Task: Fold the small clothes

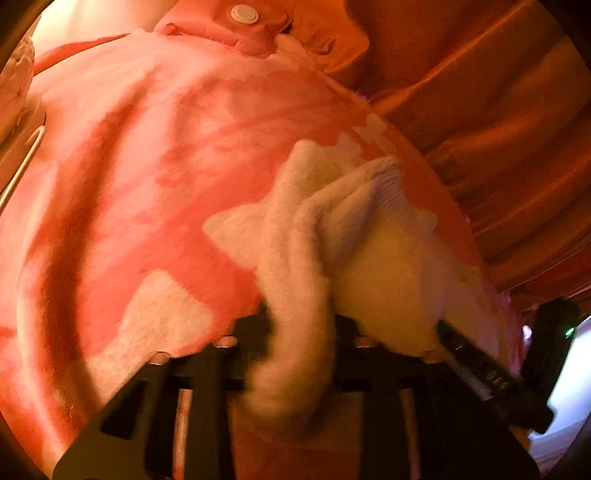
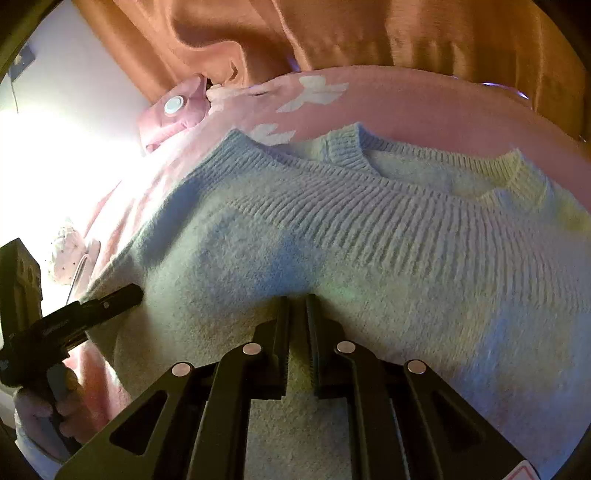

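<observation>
A small pale knit sweater (image 2: 332, 236) with a ribbed collar lies on a pink blanket (image 2: 424, 107) with white patches. In the left wrist view its sleeve (image 1: 295, 280) runs bunched between my left gripper's (image 1: 295, 332) jaws, which are shut on it, with the cuff (image 1: 369, 192) folded ahead. My left gripper also shows at the sweater's left edge in the right wrist view (image 2: 122, 295). My right gripper (image 2: 297, 306) rests on the sweater's body with its jaws nearly closed, a thin gap between them and no fabric visibly pinched.
An orange curtain (image 2: 369, 33) hangs behind the pink blanket (image 1: 110, 184). A pink item with a white round snap (image 1: 244, 14) lies at the far edge, also seen in the right wrist view (image 2: 173, 105). A small dotted pink object (image 2: 66, 254) sits at left.
</observation>
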